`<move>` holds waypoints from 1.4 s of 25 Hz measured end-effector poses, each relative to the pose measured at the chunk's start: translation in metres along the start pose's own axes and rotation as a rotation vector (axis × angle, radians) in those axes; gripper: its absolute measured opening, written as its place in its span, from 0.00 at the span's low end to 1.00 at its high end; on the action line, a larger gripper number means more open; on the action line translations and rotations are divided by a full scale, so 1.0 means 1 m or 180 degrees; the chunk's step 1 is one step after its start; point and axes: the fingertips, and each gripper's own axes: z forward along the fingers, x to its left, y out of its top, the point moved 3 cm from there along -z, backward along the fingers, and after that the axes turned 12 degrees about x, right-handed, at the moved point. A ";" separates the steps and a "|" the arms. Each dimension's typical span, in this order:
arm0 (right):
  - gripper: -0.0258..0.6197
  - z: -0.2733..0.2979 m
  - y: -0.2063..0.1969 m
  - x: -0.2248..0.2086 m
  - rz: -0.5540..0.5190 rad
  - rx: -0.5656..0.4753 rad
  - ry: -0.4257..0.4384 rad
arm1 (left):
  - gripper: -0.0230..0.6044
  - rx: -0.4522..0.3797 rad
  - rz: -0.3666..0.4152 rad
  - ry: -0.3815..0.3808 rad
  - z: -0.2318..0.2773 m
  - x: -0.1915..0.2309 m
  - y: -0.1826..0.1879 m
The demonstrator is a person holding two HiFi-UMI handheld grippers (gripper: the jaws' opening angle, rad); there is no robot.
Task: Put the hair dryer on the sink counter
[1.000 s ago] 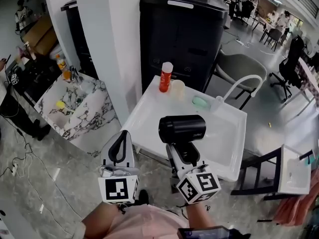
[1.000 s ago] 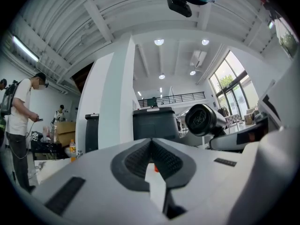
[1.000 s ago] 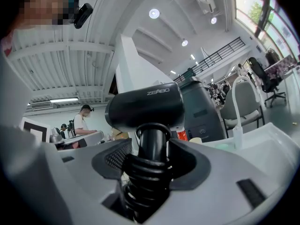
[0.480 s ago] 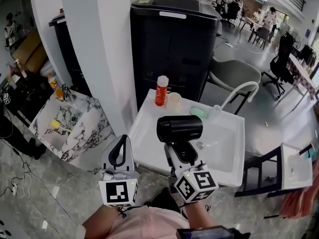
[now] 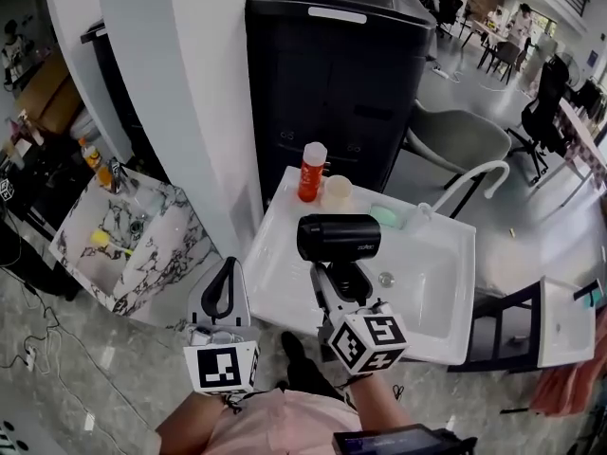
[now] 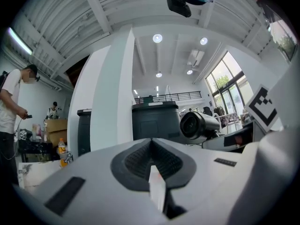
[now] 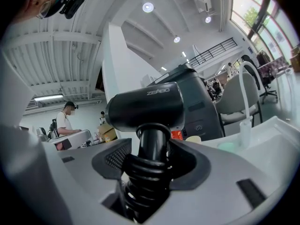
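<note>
A black hair dryer [image 5: 339, 237] stands upright in my right gripper [image 5: 345, 290], whose jaws are shut on its ribbed handle. It hangs over the front part of the white sink counter [image 5: 273, 265]. The right gripper view shows the hair dryer [image 7: 145, 108] barrel lying crosswise above the right gripper [image 7: 148, 168], with the sink counter [image 7: 276, 146] beyond. My left gripper [image 5: 229, 267] is shut on nothing, just off the sink's front left corner. In the left gripper view the left gripper [image 6: 152, 159] has its pads together, and the hair dryer [image 6: 199, 124] shows to the right.
On the sink's back edge stand an orange bottle [image 5: 310, 172], a pale cup [image 5: 335, 192], a green soap [image 5: 386, 216] and a curved white faucet [image 5: 467, 182]. A tall black cabinet [image 5: 332, 74] rises behind. A white pillar [image 5: 180, 93] and a marble counter [image 5: 128, 245] lie left.
Both grippers have moved forward toward the sink. The hair dryer stays held in the right gripper and now hangs further over the sink. The left gripper stays shut.
</note>
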 end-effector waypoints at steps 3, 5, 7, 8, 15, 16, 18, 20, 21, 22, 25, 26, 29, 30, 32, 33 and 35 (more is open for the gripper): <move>0.43 0.021 -0.002 -0.011 0.0100 0.0110 -0.0021 | 0.05 0.0072 -0.0015 0.0005 0.015 0.003 -0.003; 0.43 0.034 -0.003 -0.020 0.0155 0.0186 -0.0054 | 0.05 0.0118 -0.0030 0.0016 0.025 0.005 -0.005; 0.43 0.048 -0.006 -0.028 0.0216 0.0264 -0.0085 | 0.05 0.0152 -0.0040 0.0035 0.034 0.008 -0.006; 0.43 0.054 -0.008 -0.032 0.0248 0.0306 -0.0097 | 0.05 0.0168 -0.0043 0.0046 0.038 0.010 -0.007; 0.43 0.096 -0.028 -0.058 0.0393 0.0589 -0.0176 | 0.05 0.0297 -0.0054 0.0133 0.062 0.015 -0.014; 0.43 0.101 -0.031 -0.062 0.0418 0.0632 -0.0185 | 0.05 0.0319 -0.0051 0.0143 0.065 0.015 -0.016; 0.43 0.111 -0.038 -0.070 0.0464 0.0721 -0.0205 | 0.05 0.0353 -0.0047 0.0161 0.071 0.015 -0.017; 0.43 0.119 -0.046 -0.077 0.0518 0.0811 -0.0223 | 0.05 0.0379 -0.0046 0.0176 0.076 0.016 -0.019; 0.43 0.124 -0.050 -0.080 0.0549 0.0856 -0.0232 | 0.05 0.0394 -0.0046 0.0184 0.079 0.017 -0.020; 0.43 0.128 -0.054 -0.083 0.0581 0.0900 -0.0241 | 0.05 0.0410 -0.0046 0.0193 0.081 0.018 -0.021; 0.43 0.139 -0.064 -0.091 0.0671 0.1031 -0.0278 | 0.05 0.0462 -0.0048 0.0215 0.090 0.020 -0.024; 0.43 0.143 -0.068 -0.093 0.0700 0.1073 -0.0290 | 0.05 0.0476 -0.0049 0.0220 0.093 0.021 -0.025; 0.43 0.154 -0.079 -0.101 0.0791 0.1197 -0.0329 | 0.05 0.0523 -0.0055 0.0226 0.101 0.022 -0.029; 0.43 0.158 -0.082 -0.103 0.0823 0.1235 -0.0340 | 0.05 0.0540 -0.0056 0.0228 0.103 0.023 -0.031; 0.43 0.165 -0.089 -0.108 0.0886 0.1310 -0.0358 | 0.05 0.0568 -0.0058 0.0235 0.109 0.025 -0.034; 0.43 0.168 -0.092 -0.110 0.0908 0.1348 -0.0370 | 0.05 0.0582 -0.0059 0.0240 0.111 0.026 -0.035; 0.43 0.174 -0.098 -0.114 0.0936 0.1426 -0.0403 | 0.05 0.0615 -0.0064 0.0249 0.116 0.028 -0.038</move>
